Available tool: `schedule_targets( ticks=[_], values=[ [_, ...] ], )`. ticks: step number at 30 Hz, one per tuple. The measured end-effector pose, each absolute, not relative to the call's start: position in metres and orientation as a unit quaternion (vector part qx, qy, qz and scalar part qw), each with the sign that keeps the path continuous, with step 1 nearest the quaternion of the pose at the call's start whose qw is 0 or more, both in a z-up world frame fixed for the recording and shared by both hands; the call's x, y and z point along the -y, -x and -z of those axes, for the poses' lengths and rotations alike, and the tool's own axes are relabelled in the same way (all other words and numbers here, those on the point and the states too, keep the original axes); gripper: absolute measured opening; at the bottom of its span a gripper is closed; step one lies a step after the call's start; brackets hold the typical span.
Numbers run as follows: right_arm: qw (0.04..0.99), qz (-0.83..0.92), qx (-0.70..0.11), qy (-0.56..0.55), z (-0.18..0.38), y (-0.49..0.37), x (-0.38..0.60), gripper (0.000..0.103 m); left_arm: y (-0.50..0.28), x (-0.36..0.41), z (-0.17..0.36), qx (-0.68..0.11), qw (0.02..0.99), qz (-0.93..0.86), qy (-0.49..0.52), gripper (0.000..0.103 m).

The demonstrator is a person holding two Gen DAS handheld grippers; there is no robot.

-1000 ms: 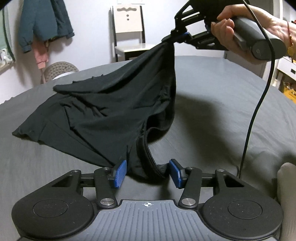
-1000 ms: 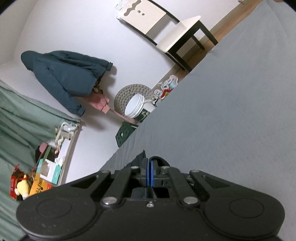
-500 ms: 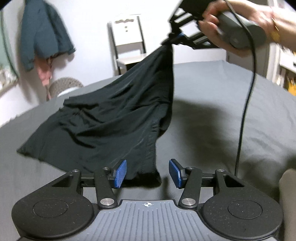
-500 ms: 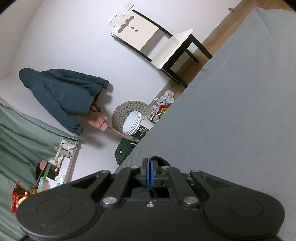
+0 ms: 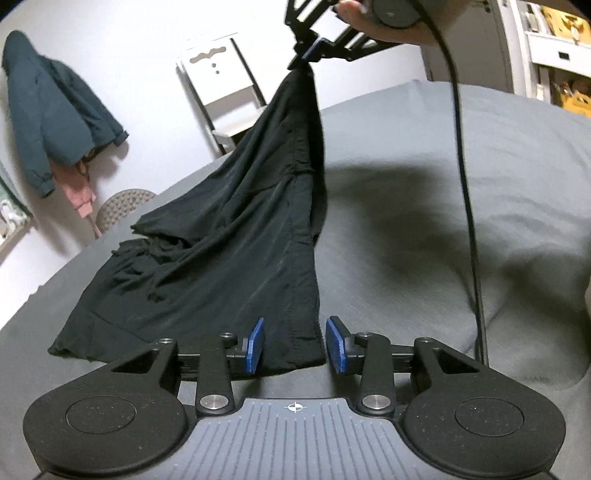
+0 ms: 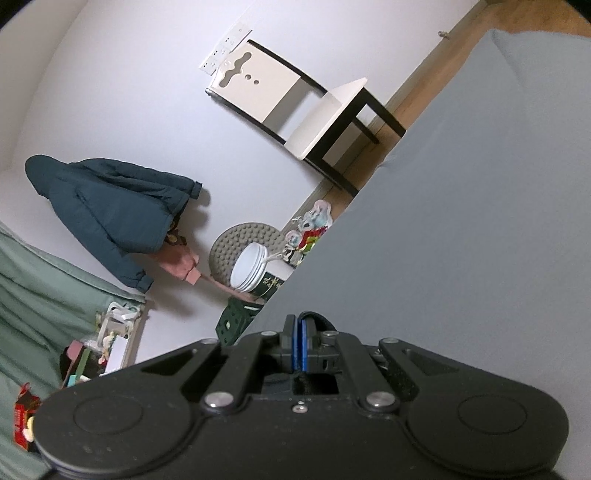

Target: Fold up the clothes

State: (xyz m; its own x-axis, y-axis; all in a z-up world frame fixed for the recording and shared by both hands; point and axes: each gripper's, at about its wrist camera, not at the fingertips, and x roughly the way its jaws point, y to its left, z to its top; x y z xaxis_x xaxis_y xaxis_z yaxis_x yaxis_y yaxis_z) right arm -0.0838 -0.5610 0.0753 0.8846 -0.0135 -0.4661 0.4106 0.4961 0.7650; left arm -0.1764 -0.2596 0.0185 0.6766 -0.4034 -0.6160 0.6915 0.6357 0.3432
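Note:
A black garment [image 5: 236, 236] is stretched up from the grey bed [image 5: 461, 206]. Its top corner is pinched in my right gripper [image 5: 308, 59], held high by a hand [image 5: 384, 26] at the top of the left wrist view. The rest drapes down to the left onto the bed. My left gripper [image 5: 294, 345] is open low over the bed, and the garment's lower hem lies between its blue pads [image 5: 255, 343] without being clamped. In the right wrist view my right gripper [image 6: 298, 343] is shut, with the cloth itself hidden below the fingers.
A black cable [image 5: 465, 184] hangs from the right gripper down to the bed. A white chair [image 5: 225, 92] stands against the far wall. A teal jacket [image 5: 55, 122] hangs on the wall at left. A round woven stool [image 5: 122, 206] stands beside the bed.
The right gripper has risen higher with the garment's corner, pulling the cloth taut and steeper. The hem has drawn in between the left gripper's open fingers.

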Motion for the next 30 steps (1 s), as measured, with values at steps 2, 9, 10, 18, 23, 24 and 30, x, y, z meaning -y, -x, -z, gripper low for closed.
schedule_targets(
  ticks=[2,9,10,18,23,24,30],
  values=[
    [0.839,0.128,-0.205,-0.487,-0.074,0.084,0.561,0.004,0.178,0.26,-0.016,-0.246,0.866,0.319,-0.296,0.038],
    [0.835,0.141,-0.209,-0.489,-0.07,0.085,0.562,0.006,0.174,0.259,-0.017,-0.274,0.849,0.354,-0.282,0.007],
    [0.834,0.144,-0.21,-0.489,-0.069,0.086,0.562,0.006,0.173,0.258,-0.018,-0.277,0.847,0.358,-0.278,0.002],
    [0.834,0.144,-0.21,-0.49,-0.071,0.088,0.561,0.006,0.156,0.232,-0.035,-0.262,0.877,0.313,-0.254,0.001],
    [0.841,0.109,-0.197,-0.492,-0.087,0.09,0.551,0.006,0.145,0.202,-0.063,-0.229,0.906,0.257,-0.246,0.001],
    [0.844,0.097,-0.192,-0.492,-0.092,0.091,0.548,0.006,0.144,0.194,-0.071,-0.222,0.913,0.246,-0.236,0.001],
    [0.858,0.02,-0.149,-0.491,-0.134,0.109,0.524,0.006,0.15,0.151,-0.127,-0.168,0.946,0.17,-0.217,0.001]
  ],
)
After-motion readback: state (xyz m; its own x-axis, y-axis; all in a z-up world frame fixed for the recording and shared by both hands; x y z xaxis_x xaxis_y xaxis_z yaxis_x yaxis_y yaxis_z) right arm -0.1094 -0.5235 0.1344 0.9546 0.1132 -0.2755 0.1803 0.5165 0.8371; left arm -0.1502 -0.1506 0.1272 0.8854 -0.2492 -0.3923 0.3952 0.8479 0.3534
